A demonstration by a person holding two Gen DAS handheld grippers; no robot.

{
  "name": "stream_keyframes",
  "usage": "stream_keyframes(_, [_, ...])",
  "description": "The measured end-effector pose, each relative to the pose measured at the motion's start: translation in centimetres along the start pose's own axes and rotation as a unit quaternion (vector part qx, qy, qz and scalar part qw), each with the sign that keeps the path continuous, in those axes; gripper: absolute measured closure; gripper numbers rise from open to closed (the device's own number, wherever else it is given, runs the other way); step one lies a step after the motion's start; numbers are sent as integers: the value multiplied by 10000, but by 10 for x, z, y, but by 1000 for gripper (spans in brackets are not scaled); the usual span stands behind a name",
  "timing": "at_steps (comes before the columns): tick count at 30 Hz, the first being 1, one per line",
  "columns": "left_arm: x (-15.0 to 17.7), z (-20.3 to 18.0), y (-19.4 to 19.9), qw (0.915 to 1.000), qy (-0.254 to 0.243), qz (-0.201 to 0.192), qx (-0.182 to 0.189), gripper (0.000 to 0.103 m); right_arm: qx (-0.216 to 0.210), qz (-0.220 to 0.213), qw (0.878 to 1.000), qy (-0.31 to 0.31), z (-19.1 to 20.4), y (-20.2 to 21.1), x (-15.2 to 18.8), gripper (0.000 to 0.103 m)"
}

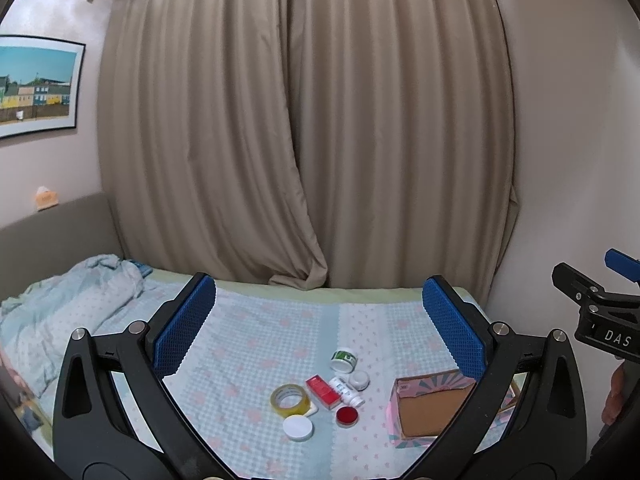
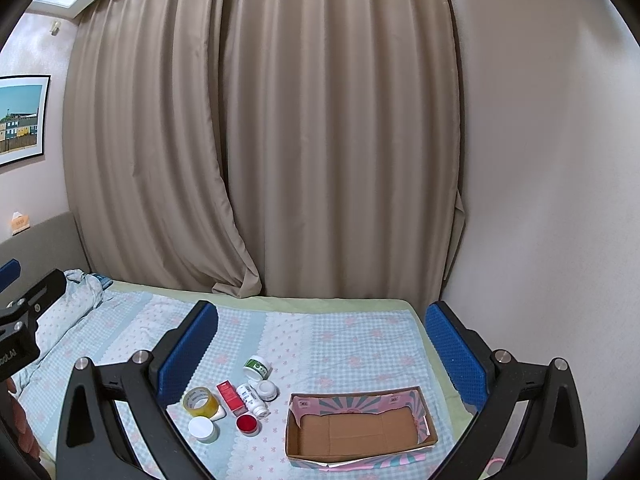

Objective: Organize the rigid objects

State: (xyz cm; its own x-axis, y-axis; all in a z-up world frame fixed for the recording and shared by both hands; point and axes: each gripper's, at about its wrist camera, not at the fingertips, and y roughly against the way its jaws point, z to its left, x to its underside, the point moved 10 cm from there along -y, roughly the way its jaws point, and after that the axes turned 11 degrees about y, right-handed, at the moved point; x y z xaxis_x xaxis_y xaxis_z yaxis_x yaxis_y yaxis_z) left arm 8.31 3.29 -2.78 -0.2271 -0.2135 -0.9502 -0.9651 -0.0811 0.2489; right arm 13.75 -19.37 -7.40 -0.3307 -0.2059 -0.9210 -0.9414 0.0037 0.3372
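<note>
Small rigid items lie grouped on the bed: a yellow tape roll, a red box, a white bottle, a red-lidded jar, a white-lidded jar, a green-labelled jar and a small white jar. An open, empty cardboard box sits to their right. My left gripper and right gripper are both open, empty, held above the bed.
The bed has a blue checked sheet. A crumpled blanket lies at the left. Beige curtains and a wall close the far side. The right gripper shows at the left wrist view's right edge.
</note>
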Motion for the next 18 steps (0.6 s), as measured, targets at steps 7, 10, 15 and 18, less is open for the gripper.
stream_keyframes(7, [3,17,-17,9990,234,239,-301,0,-151,122,9998,31,2,-11,0,0])
stream_keyframes(10, [16,30,-36,9964,363,524,-555,0,-365,246,9990,69,5,-29,1,0])
stream_keyframes(15, [59,61,-70,9855,585,1126,-1127,0,-864,581,9943,243,19,-84,17,0])
stream_keyframes(18, [91,77,-91,9776,634,1501,-1336,0,-1152,865,9889,356,34,-128,33,0])
